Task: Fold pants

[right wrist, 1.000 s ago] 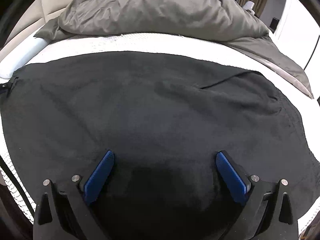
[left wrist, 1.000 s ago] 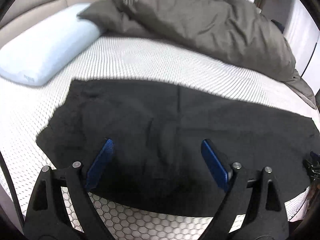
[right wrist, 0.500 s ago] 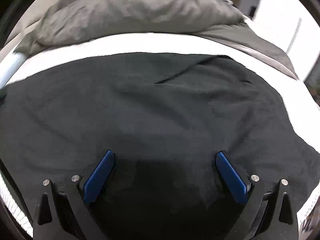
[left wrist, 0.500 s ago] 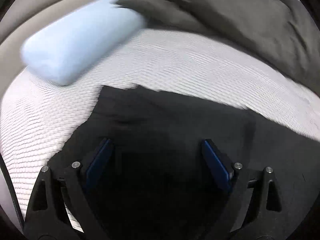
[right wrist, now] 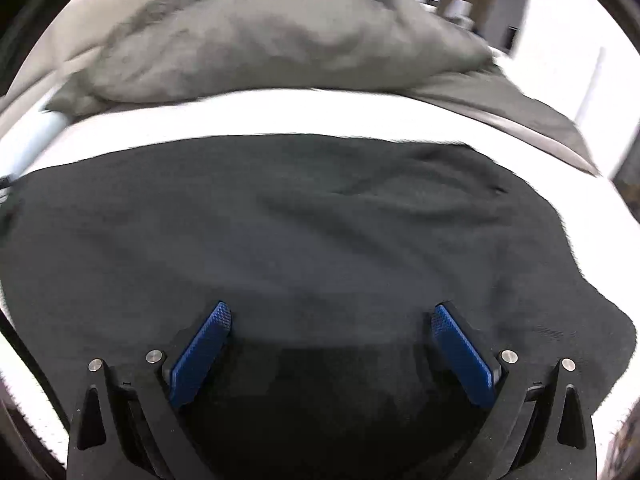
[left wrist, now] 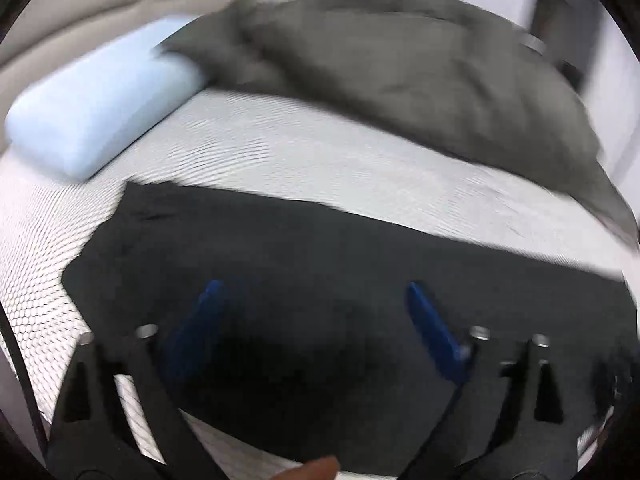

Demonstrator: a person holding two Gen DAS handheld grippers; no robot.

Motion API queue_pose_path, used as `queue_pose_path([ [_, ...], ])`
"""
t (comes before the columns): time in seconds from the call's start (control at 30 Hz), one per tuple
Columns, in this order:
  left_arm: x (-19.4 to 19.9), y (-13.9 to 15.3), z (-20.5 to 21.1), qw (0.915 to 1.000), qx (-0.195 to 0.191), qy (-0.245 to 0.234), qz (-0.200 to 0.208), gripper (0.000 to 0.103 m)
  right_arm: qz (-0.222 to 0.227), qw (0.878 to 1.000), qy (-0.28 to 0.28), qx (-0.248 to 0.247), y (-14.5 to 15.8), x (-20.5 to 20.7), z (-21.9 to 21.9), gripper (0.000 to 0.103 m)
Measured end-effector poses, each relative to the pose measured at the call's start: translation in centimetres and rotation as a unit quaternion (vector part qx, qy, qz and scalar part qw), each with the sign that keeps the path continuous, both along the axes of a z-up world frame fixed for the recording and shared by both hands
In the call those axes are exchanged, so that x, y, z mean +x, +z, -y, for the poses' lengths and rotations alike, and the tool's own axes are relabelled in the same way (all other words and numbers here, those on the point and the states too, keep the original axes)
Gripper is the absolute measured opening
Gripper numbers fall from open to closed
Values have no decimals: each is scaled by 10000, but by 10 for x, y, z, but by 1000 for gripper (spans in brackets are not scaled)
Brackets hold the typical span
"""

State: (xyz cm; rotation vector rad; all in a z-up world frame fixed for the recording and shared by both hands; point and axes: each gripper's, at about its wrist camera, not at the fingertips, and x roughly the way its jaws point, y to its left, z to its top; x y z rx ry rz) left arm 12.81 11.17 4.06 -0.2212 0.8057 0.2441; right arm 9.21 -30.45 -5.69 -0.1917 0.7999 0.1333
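Black pants (left wrist: 320, 280) lie spread flat across a white mesh mattress (left wrist: 280, 152), running from lower left to right in the left wrist view. My left gripper (left wrist: 314, 292) hovers over their left end with its jaws opening wide and nothing pressed between the blue pads. The right wrist view shows the same pants (right wrist: 300, 232) filling the middle. My right gripper (right wrist: 330, 312) hangs above them, open, its blue pads (right wrist: 200, 354) far apart and free of the cloth. The picture is blurred by motion.
A light blue pillow (left wrist: 96, 100) rests at the far left by the beige headboard (left wrist: 100, 8). A crumpled grey duvet (left wrist: 400, 80) is heaped along the far side of the bed, and the same duvet (right wrist: 280, 40) shows in the right view. A fingertip (left wrist: 316, 470) peeks in at the bottom edge.
The left gripper swung left toward the pillow, then came back right and away from the pants. The right view drew back a little, so more white mattress shows beyond the pants.
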Motion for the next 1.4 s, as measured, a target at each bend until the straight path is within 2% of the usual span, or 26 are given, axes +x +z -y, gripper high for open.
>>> queue_pose_path([
  [0.1, 0, -5, 79, 9960, 136, -887, -37, 102, -137, 9974, 681, 208, -3, -8, -40, 102],
  [0.2, -8, -23, 141, 9849, 192, -1708, -225, 103, -338, 9924, 1175, 118, -12, -16, -65, 102],
  [0.27, -13, -34, 166, 9795, 293, -1960, -362, 103, -356, 9901, 1337, -238, -20, -22, -70, 102],
  [0.33, -14, -52, 182, 9741, 328, -2144, -645, 103, -416, 9894, 1373, -245, -19, -26, -51, 102],
  [0.4, -16, -65, 190, 9736, 416, -2122, -726, 103, -364, 9931, 1023, -442, -16, -27, -14, 102],
  [0.47, -21, -65, 190, 9745, 253, -2138, -631, 103, -286, 9963, 520, -627, -16, -26, 26, 102],
  [0.53, -25, -65, 182, 9749, 193, -2118, -651, 103, -201, 9986, -84, -492, -15, -28, 78, 102],
  [0.6, -27, -64, 181, 9751, 234, -2103, -670, 103, -56, 9988, -451, -155, -10, -35, 115, 102],
  [0.63, -16, -65, 175, 9746, 261, -2118, -674, 103, 153, 9949, -909, -411, -7, -39, 129, 102],
  [0.73, -11, -66, 178, 9748, 294, -2099, -696, 103, 443, 9899, -1302, -341, 4, -46, 141, 102],
  [0.83, -11, -64, 176, 9761, 230, -2047, -695, 103, 767, 9876, -1348, -240, 19, -53, 125, 102],
  [0.9, -9, -63, 176, 9759, 249, -2048, -706, 103, 830, 9900, -1137, -101, 28, -45, 102, 102],
  [0.93, -8, -63, 175, 9759, 260, -2048, -715, 103, 769, 9923, -973, 5, 31, -36, 89, 102],
  [1.0, -5, -65, 174, 9754, 276, -2063, -724, 103, 337, 9981, -365, 369, 33, 1, 56, 102],
  [1.07, -6, -67, 174, 9753, 279, -2073, -714, 103, 172, 9989, -31, 437, 34, 31, 23, 102],
  [1.17, -9, -68, 173, 9748, 302, -2104, -670, 103, -21, 9998, 111, 134, 26, 73, -25, 103],
  [1.27, -10, -69, 171, 9741, 298, -2151, -635, 103, -141, 9986, 496, -134, 11, 101, -67, 102],
  [1.4, -12, -70, 168, 9725, 244, -2247, -564, 103, -255, 9924, 561, -1069, -15, 121, -86, 102],
])
